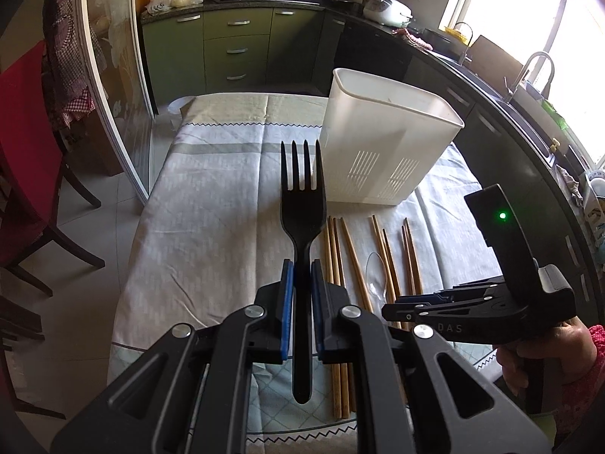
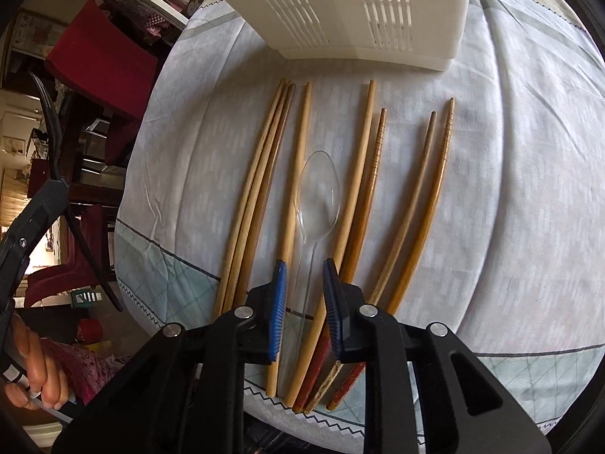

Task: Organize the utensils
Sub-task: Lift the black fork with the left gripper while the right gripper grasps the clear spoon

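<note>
My left gripper [image 1: 301, 265] is shut on a black plastic fork [image 1: 302, 204], held above the table with its tines pointing toward the white slotted utensil holder [image 1: 382, 140]. Several wooden chopsticks [image 2: 264, 196] lie side by side on the cloth in front of the holder [image 2: 340, 7]. A clear plastic spoon [image 2: 317, 193] lies among them. My right gripper [image 2: 304, 268] is open, low over the table, with its jaws on either side of the spoon's handle. In the left wrist view the right gripper [image 1: 408, 302] shows over the chopsticks [image 1: 334, 253].
The table is covered by a pale patterned cloth [image 1: 211, 208]. Red chairs [image 1: 26, 159] stand to its left. Kitchen counters with a sink [image 1: 529, 87] run along the right and back. The fork and left gripper show at the left edge of the right wrist view [image 2: 49, 121].
</note>
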`<state>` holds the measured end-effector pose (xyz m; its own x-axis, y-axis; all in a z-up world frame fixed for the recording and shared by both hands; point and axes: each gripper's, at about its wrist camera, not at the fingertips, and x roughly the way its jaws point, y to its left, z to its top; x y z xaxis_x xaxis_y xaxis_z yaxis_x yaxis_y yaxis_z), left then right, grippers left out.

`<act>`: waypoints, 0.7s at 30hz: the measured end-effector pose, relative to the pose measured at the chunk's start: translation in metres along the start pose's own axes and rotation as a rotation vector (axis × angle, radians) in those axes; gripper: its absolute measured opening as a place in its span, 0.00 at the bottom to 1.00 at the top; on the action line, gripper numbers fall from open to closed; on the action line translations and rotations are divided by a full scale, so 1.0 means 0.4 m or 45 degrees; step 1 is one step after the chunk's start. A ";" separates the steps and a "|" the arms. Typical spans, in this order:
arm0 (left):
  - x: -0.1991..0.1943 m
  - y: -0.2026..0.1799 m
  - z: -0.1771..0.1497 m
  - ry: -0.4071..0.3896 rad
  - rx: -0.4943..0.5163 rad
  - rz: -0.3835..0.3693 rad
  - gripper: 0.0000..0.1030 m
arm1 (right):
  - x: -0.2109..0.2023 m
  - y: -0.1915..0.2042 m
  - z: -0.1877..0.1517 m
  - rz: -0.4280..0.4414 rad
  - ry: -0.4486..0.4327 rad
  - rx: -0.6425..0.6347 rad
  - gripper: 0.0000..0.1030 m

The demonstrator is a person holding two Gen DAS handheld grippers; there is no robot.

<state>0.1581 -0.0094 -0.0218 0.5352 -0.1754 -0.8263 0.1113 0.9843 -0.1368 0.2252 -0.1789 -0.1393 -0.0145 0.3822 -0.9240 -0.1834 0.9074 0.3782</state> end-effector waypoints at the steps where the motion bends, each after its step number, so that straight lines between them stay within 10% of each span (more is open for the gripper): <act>1: 0.002 0.001 -0.001 0.002 0.002 -0.001 0.09 | 0.006 -0.001 0.007 -0.002 0.004 0.004 0.20; 13: 0.012 -0.005 -0.007 0.016 0.018 -0.014 0.09 | 0.037 0.018 0.032 -0.092 -0.009 -0.014 0.11; 21: -0.004 -0.007 0.012 -0.020 0.011 -0.016 0.09 | -0.040 -0.014 -0.004 0.057 -0.136 0.009 0.09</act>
<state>0.1610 -0.0119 -0.0176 0.5468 -0.1881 -0.8159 0.1254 0.9819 -0.1423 0.2247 -0.1903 -0.1269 0.0824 0.4382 -0.8951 -0.1779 0.8902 0.4194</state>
